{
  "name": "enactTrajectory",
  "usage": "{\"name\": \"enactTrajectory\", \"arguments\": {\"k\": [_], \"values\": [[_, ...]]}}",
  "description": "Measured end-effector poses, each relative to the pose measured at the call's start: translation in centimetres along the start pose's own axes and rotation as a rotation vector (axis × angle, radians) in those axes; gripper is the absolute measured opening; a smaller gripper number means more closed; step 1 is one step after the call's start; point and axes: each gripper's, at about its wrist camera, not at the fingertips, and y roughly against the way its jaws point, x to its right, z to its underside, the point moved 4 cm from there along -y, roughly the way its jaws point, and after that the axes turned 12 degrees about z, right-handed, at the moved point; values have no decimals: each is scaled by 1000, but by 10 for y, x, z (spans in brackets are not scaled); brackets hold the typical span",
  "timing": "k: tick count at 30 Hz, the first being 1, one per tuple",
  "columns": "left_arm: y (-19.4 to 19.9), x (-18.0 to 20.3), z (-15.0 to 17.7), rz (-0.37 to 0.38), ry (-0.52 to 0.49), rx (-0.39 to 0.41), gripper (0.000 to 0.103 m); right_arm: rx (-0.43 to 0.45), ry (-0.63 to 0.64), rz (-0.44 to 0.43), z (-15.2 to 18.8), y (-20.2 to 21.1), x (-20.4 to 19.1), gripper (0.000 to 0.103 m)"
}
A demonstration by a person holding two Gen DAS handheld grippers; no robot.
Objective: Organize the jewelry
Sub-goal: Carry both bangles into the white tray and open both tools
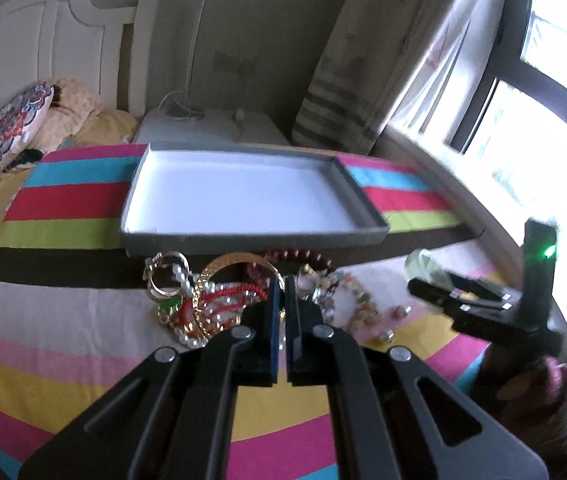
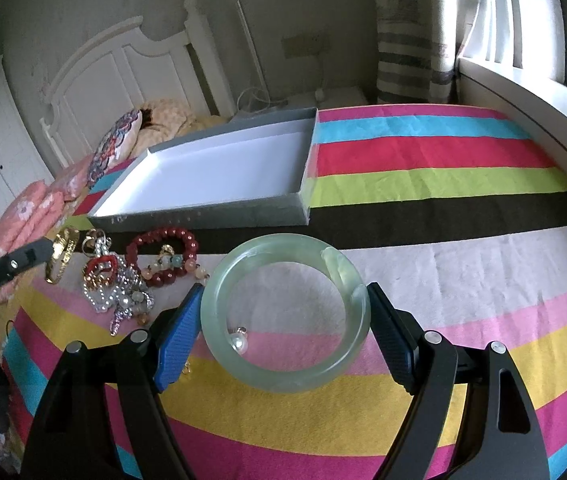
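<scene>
My left gripper (image 1: 283,282) is shut on the rim of a gold bangle (image 1: 239,259), which arches up from the fingertips over a jewelry pile (image 1: 219,308). In the right wrist view the same gripper (image 2: 45,250) enters from the far left with the gold bangle (image 2: 61,254) hanging at its tip. My right gripper (image 2: 285,287) is shut on a pale green jade bangle (image 2: 283,376), with a blue pad pressing each side. An empty grey tray (image 1: 251,237) with a white floor lies just behind the pile. A dark red bead bracelet (image 2: 163,236) lies beside the tray (image 2: 203,218).
Everything rests on a bright striped cloth (image 2: 423,184) over a flat surface. A pearl earring (image 2: 239,342) lies inside the jade ring, and small loose pieces (image 1: 399,311) sit near the pile. A bed with pillows (image 1: 15,128) is at the left, a window sill (image 2: 523,92) at the right.
</scene>
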Motion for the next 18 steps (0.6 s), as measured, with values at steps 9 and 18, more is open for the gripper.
{"name": "enactTrajectory", "arguments": {"k": [9, 18], "values": [[-7, -14, -44, -83, -93, 8, 1, 33, 3, -15, -30, 6, -1, 78], [-61, -45, -84, -139, -142, -58, 2, 22, 75, -23, -82, -32, -32, 78]]}}
